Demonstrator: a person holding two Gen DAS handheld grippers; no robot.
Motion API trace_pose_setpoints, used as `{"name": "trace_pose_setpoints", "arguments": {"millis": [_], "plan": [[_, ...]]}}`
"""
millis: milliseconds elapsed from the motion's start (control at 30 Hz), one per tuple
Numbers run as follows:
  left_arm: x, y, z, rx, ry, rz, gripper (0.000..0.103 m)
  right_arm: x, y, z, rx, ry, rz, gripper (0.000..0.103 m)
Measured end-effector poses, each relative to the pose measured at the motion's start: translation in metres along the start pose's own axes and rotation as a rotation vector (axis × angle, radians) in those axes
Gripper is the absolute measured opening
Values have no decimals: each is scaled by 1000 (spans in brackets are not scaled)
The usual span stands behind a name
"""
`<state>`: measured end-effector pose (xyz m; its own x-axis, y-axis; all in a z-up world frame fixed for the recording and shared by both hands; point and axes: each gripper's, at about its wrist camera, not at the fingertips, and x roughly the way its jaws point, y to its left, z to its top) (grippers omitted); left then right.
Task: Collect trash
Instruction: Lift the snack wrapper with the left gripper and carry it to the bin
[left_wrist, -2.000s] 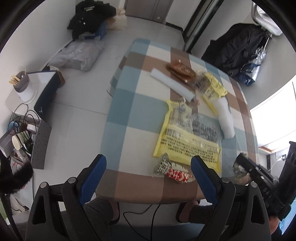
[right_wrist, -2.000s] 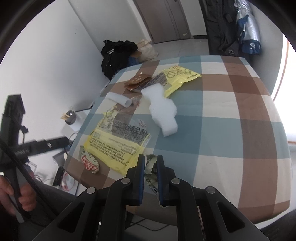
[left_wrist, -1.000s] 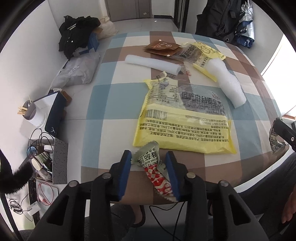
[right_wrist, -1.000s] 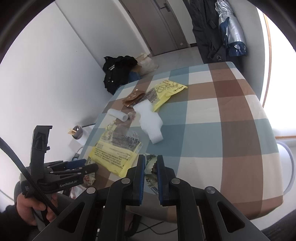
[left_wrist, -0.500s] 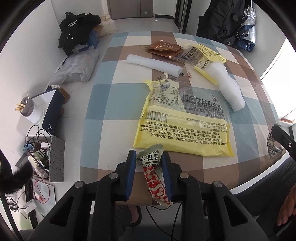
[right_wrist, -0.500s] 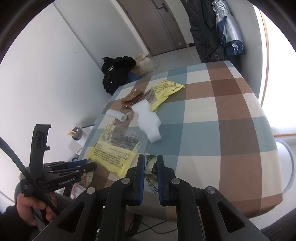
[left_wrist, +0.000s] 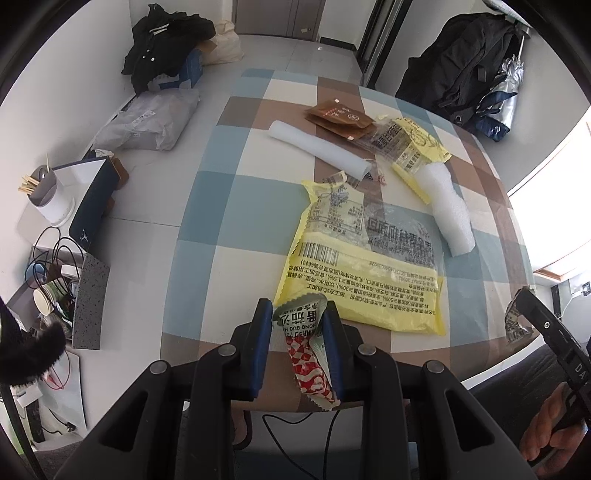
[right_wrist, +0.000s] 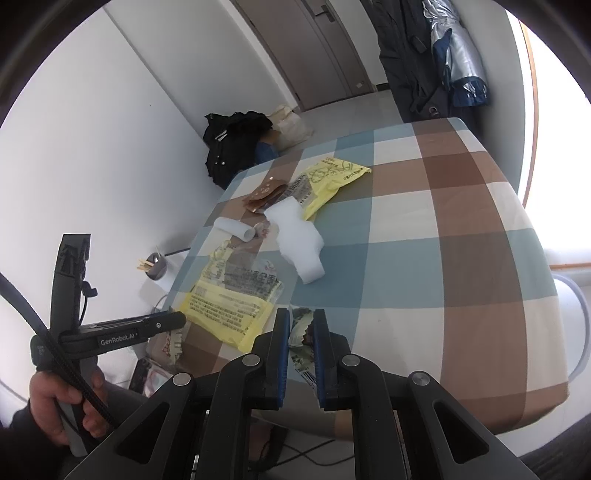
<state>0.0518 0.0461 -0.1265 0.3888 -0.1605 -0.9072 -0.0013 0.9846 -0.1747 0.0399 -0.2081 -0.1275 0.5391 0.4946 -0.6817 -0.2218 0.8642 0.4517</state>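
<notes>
My left gripper is shut on a crumpled red-and-white snack wrapper and holds it at the near edge of the checked table. My right gripper is shut on a small crumpled silver wrapper above the table's near edge; it also shows at the right of the left wrist view. On the table lie a large yellow bag, a smaller yellow bag, two white foam rolls and brown sachets.
The floor to the left holds a grey plastic bag, black clothing, a dark box, a cup of sticks and cables. Dark coats hang at the back right. A bright window is on the right.
My left gripper, open above the table edge two seconds ago, came down and closed on the red-and-white wrapper, then lifted it slightly. My right gripper kept its wrapper and drew back from the table.
</notes>
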Motion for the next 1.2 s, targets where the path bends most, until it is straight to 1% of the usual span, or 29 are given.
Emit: {"name": "trace_pose_setpoints", "arguments": {"millis": [133, 233, 333, 400, 467, 533, 600, 800, 933, 1033, 1200], "plan": [[-7, 0, 2, -7, -19, -29, 22, -6, 1, 1, 17, -3, 17, 11], [-18, -3, 4, 2, -43, -26, 22, -15, 6, 5, 14, -10, 47, 11], [-32, -12, 9, 11, -77, -39, 22, -31, 11, 14, 11, -43, 81, 11], [-39, -21, 13, 22, -89, -52, 22, -43, 14, 22, 9, -72, 100, 11], [-46, -31, 17, 11, -102, -81, 22, -56, 16, 29, -11, -100, 110, 11], [-52, -45, 21, 12, -116, -109, 22, -72, 16, 37, -40, -134, 101, 11], [-59, -63, 26, 39, -134, -124, 22, -87, 10, 45, -39, -160, 103, 11], [-77, -122, 42, 122, -182, -192, 22, -133, -22, 64, -6, -233, 69, 11], [-83, -164, 52, 176, -203, -249, 22, -166, -50, 72, 16, -286, 11, 11], [-79, -196, 59, 213, -197, -299, 22, -189, -74, 76, 41, -315, -35, 11], [-63, -251, 65, 285, -168, -356, 22, -216, -121, 75, 102, -338, -110, 11]]}}
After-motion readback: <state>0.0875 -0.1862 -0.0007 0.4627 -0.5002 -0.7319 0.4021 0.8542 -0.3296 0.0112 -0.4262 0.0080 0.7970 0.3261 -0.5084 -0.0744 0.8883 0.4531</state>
